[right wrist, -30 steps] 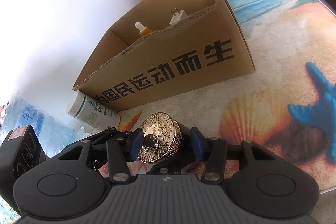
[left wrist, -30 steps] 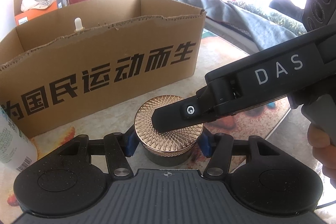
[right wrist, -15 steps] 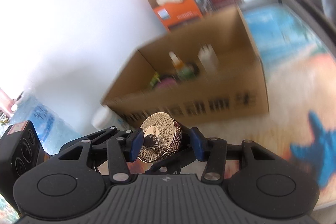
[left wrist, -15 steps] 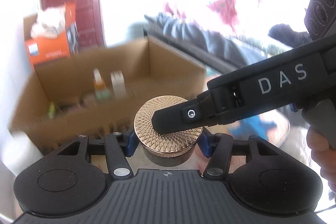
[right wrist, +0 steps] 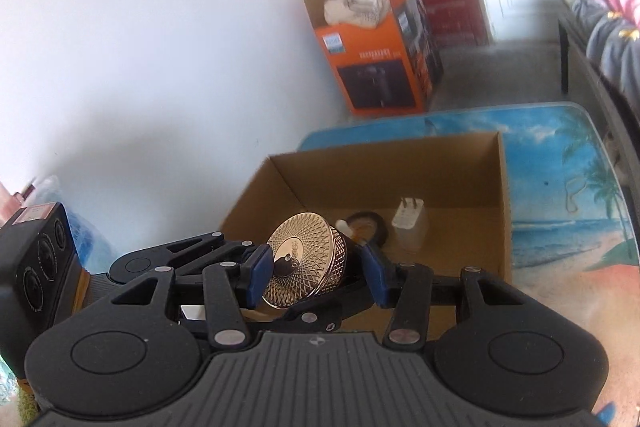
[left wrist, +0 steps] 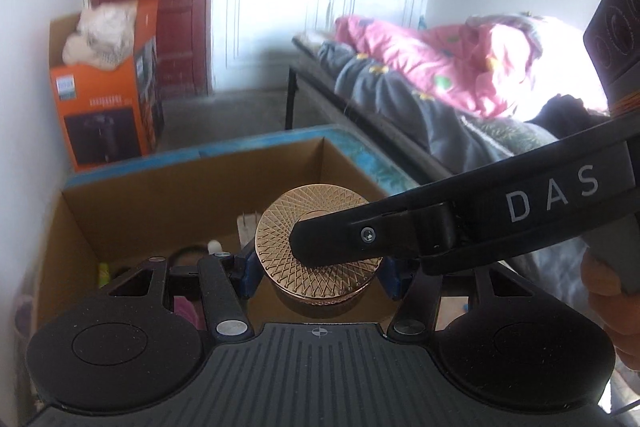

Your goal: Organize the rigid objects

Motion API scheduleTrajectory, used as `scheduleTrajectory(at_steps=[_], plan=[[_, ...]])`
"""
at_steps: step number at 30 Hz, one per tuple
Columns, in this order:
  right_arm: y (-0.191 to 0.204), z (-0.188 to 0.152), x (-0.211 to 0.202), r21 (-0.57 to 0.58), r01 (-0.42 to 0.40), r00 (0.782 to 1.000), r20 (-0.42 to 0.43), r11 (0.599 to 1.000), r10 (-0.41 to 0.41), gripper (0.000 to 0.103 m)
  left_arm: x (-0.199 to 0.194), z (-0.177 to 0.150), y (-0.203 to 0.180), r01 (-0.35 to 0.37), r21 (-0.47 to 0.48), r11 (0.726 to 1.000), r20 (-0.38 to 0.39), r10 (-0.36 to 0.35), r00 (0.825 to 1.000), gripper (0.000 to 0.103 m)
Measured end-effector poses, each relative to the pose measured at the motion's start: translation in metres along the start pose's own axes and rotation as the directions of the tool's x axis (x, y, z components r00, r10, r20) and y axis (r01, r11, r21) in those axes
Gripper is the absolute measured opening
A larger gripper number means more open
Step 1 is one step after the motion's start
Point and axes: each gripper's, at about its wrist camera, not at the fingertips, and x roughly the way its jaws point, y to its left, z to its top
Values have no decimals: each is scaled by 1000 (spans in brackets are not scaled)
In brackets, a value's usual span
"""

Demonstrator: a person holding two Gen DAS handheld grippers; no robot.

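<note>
Both hand-held grippers clamp one gold jar above the open cardboard box.

The left hand-held gripper [left wrist: 318,269] grips the gold-lidded jar [left wrist: 316,247] by its sides, while the right hand-held gripper [right wrist: 316,273] pinches it top to bottom (one black finger [left wrist: 332,241] lies across the patterned lid). The jar hangs over the cardboard box [right wrist: 505,211], which stands at the bench's [right wrist: 560,155] far left corner, by the wall. Inside the box a white charger [right wrist: 408,221] stands near the back wall, beside a dark ring-shaped thing [right wrist: 370,223].
</note>
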Motion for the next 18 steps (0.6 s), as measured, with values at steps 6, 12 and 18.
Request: scheduleTrajectory(at_steps=[6,12,18], plan=[[-24,8,47,5,27,985,-172,1000,-25,54,36,-14,17,31,-120,992,-137,-48,989,56],[-31,8,72,-33,33,961,-273,999,-40,54,55,-17,28,37,-205,978,-226,-84,971,57],[-36,9,92,-60,40,941,-332,997,-58,53,66,-22,33,46,-276,960,-278,-126,952,63]])
